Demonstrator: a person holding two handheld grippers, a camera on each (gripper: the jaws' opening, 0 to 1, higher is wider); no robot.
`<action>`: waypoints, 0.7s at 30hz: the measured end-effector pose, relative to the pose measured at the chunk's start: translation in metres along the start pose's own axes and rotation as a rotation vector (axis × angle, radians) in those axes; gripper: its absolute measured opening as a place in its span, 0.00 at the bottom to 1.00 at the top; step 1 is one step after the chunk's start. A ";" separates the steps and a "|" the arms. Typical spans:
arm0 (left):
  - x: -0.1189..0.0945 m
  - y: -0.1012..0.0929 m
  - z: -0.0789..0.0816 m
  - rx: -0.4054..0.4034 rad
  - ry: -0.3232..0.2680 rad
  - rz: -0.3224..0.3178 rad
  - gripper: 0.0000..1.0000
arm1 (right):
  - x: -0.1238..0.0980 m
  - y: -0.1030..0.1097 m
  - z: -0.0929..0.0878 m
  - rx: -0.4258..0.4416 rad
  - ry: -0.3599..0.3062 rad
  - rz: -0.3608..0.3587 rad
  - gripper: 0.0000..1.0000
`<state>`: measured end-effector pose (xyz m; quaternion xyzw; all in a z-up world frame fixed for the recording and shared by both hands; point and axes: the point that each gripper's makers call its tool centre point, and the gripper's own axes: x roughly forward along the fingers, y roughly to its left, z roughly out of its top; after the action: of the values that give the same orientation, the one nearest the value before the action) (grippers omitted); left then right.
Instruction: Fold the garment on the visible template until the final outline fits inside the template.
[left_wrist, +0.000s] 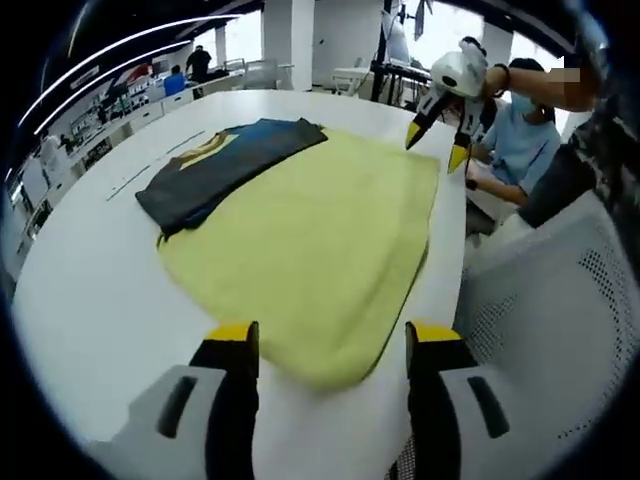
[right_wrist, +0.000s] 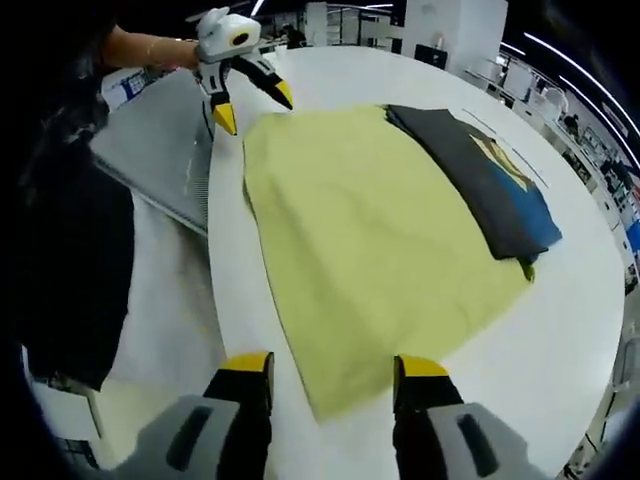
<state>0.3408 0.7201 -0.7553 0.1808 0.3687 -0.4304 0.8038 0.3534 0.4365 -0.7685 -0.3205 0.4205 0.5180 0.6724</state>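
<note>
On a white worktop, a yellow garment lies spread flat, seen from opposite ends by two hand-held grippers.

In the left gripper view, the left gripper rises from the bottom edge with its yellow-tipped fingers apart and holding nothing. One rounded end of the yellow garment lies between and just beyond them. Beyond it the cloth widens across the worktop. A dark folded garment with blue and yellow patches lies along the far left side, overlapping the yellow edge. At the far end the right gripper hangs above the yellow cloth's far corner, its fingers apart. Behind it a person in a light blue top sits at the worktop's edge.

In the right gripper view, the right gripper likewise shows fingers apart and empty, with a pointed end of the yellow garment just ahead of them. The dark folded garment runs along the right side. At the far end the left gripper, held by a bare hand, hovers above the far corner, fingers spread.

No printed template outline can be made out on the worktop. The yellow garment looks largely unfolded, so the folding appears to be at an early step, with each gripper poised over an opposite end. The next move likely calls for lowering the fingers onto the cloth edges, pinching them, and carrying them inward to make a fold.
</note>
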 end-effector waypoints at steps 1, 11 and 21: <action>0.000 0.003 -0.005 0.061 0.034 0.019 0.51 | 0.000 0.000 0.000 -0.004 0.003 -0.001 0.43; 0.006 0.002 -0.019 0.151 0.095 0.039 0.46 | 0.006 0.000 -0.009 -0.044 0.043 -0.021 0.35; 0.004 0.011 -0.020 0.107 0.081 0.063 0.37 | 0.006 0.000 -0.009 -0.027 0.024 -0.011 0.29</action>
<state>0.3423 0.7364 -0.7722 0.2523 0.3716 -0.4161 0.7907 0.3523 0.4309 -0.7783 -0.3379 0.4197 0.5162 0.6657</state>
